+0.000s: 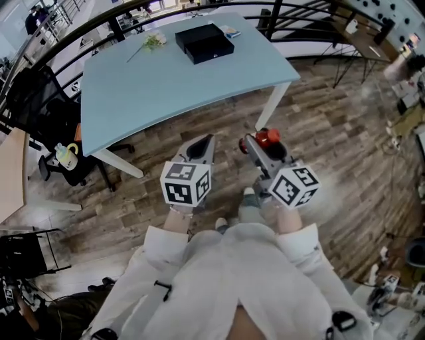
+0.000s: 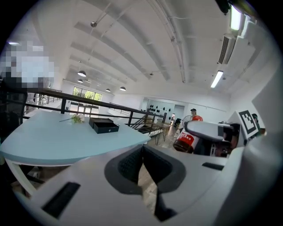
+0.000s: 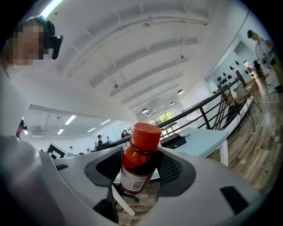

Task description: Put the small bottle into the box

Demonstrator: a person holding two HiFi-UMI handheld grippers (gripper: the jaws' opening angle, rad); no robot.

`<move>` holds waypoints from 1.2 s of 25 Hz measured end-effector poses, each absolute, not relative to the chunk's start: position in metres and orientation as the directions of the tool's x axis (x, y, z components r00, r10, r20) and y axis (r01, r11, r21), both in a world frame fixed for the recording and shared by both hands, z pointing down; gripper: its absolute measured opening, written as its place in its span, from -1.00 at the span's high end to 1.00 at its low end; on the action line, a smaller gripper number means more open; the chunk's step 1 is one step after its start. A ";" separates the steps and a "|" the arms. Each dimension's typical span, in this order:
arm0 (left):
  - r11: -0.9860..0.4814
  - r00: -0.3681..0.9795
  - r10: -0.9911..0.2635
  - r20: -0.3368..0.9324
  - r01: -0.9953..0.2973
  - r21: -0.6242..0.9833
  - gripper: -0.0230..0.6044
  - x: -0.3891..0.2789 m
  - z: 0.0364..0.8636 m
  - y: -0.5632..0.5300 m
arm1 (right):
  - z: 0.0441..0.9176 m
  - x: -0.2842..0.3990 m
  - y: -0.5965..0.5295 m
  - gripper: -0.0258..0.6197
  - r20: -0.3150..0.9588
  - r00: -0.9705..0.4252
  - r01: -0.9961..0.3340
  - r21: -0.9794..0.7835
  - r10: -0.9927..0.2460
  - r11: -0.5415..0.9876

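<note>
The small bottle [image 1: 267,137], red-brown with a red cap and a white label, stands upright between the pads of my right gripper [image 1: 259,141], which is shut on it. In the right gripper view the bottle [image 3: 138,163] fills the gap of the right gripper [image 3: 138,171]. The black box [image 1: 204,42] lies at the far side of the light blue table [image 1: 153,93], its lid shut; it also shows small as the box [image 2: 104,126] and the box [image 3: 173,141]. My left gripper [image 1: 204,141] is shut and empty, beside the right one. Both hang over the floor, short of the table's near edge.
A green and white flower sprig [image 1: 153,41] lies left of the box. A black chair [image 1: 40,99] and a small yellow-green object [image 1: 66,155] stand left of the table. A dark railing [image 1: 292,13] runs behind it. Wooden floor [image 1: 332,133] lies under the grippers.
</note>
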State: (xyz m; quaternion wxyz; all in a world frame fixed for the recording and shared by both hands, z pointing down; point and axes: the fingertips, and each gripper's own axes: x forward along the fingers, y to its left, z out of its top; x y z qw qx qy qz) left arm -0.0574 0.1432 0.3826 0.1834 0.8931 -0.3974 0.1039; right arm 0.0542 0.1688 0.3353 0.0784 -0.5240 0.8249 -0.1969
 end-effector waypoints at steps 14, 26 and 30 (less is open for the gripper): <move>-0.588 0.647 -0.719 0.255 -0.761 0.274 0.91 -0.060 0.364 0.062 | 0.307 0.042 0.083 0.20 0.075 -0.497 -0.837 -0.304 -0.865 0.455; -0.573 0.613 -0.736 0.287 -0.790 0.219 0.91 -0.018 0.376 -0.059 | 0.333 0.064 -0.052 0.20 0.080 -0.568 -0.792 -0.324 -0.819 0.518; -0.561 0.599 -0.742 0.301 -0.800 0.211 0.91 -0.002 0.374 -0.110 | 0.329 0.079 -0.105 0.21 0.072 -0.591 -0.773 -0.337 -0.804 0.538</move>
